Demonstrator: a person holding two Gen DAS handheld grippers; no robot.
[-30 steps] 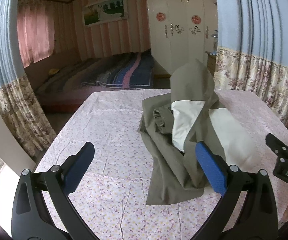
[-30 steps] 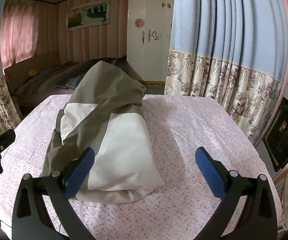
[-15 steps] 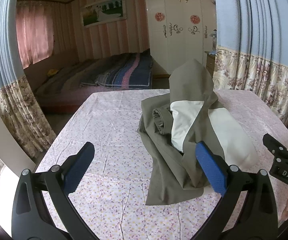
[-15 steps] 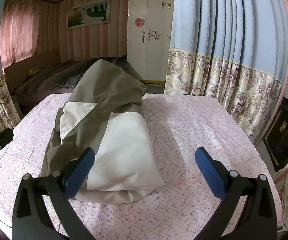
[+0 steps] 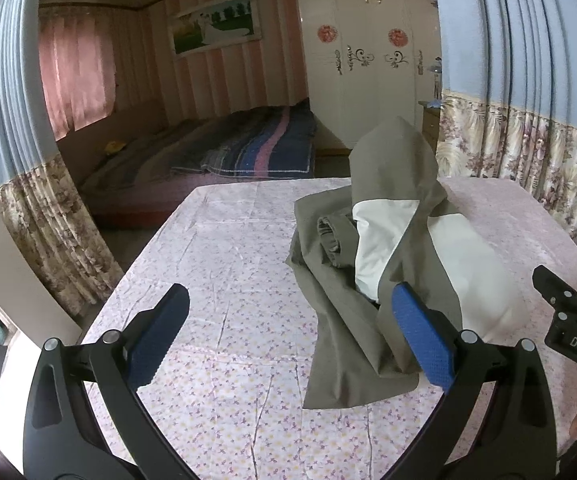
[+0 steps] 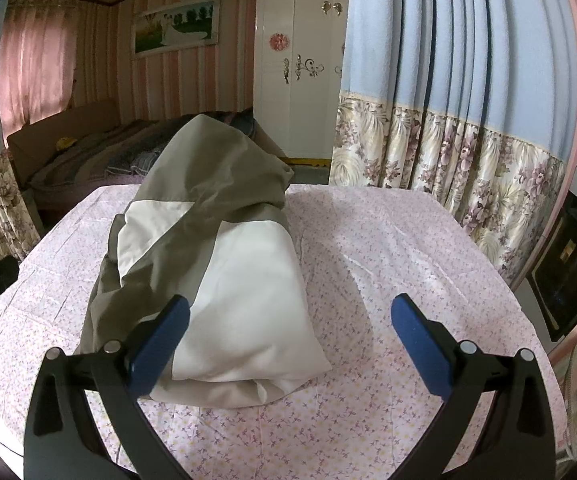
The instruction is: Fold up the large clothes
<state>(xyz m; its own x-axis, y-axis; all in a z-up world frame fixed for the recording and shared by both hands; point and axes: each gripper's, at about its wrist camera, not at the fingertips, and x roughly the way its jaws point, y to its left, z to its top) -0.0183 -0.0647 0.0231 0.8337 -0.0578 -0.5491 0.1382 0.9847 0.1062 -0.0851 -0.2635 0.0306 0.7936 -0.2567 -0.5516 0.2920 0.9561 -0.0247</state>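
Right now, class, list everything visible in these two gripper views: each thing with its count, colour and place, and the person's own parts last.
jacket: one, olive and cream, crumpled in a heap on the table
tablecloth: one, pale pink floral, covering the table
bed: one, with a blue, pink and grey striped cover, beyond the table
wardrobe: one, white, against the back wall
framed picture: one, green and white, on the striped wall
curtains: blue with a floral lower band, at both sides
oven: one, black, far right
left hand-held gripper: one, black with blue pads, open, above the table
right hand-held gripper: one, same colours, open, near the jacket
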